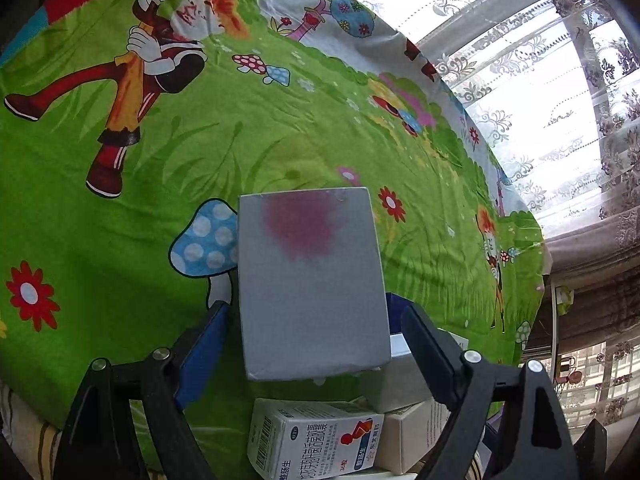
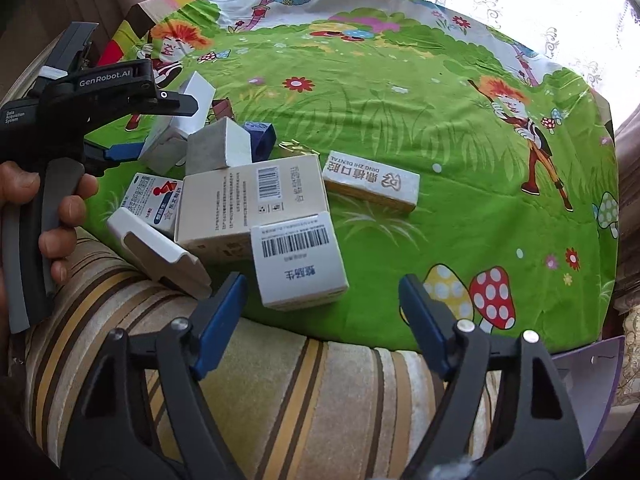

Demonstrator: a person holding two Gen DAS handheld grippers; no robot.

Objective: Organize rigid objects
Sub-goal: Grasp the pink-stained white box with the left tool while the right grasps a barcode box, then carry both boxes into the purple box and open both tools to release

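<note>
A loose heap of small cardboard boxes lies at the lower left of the right wrist view, on a green cartoon-print cloth [image 2: 400, 128] whose near edge meets a striped beige-and-brown cushion [image 2: 304, 392]. The left gripper [image 1: 310, 332] appears at bottom centre of its own view with a flat grey rectangular box bearing a red blotch [image 1: 310, 280] standing between its blue pads. The right-hand pad sits against the box edge; at the left-hand pad a thin gap may remain, so a firm grip cannot be confirmed. Beneath this box lie a white medicine carton with a red-and-blue logo [image 1: 316, 444] and further plain boxes. The right gripper [image 2: 322, 312] sits at bottom centre of its view, jaws roughly two-thirds apart and holding nothing; a white barcode-labelled box [image 2: 298, 264] lies just ahead of the left-hand pad, with a larger cream barcode box [image 2: 248, 204] behind it and a white-and-gold dental box [image 2: 372, 184] a little apart to the right. Hazards: if the left pads close off-centre on the tall grey box, it is likely to pivot and topple onto the heap. The barcode-labelled box rests at the cloth's edge, so a nudge from the right pad could push it onto the cushion. Both grippers work close together; a collision is possible.
</note>
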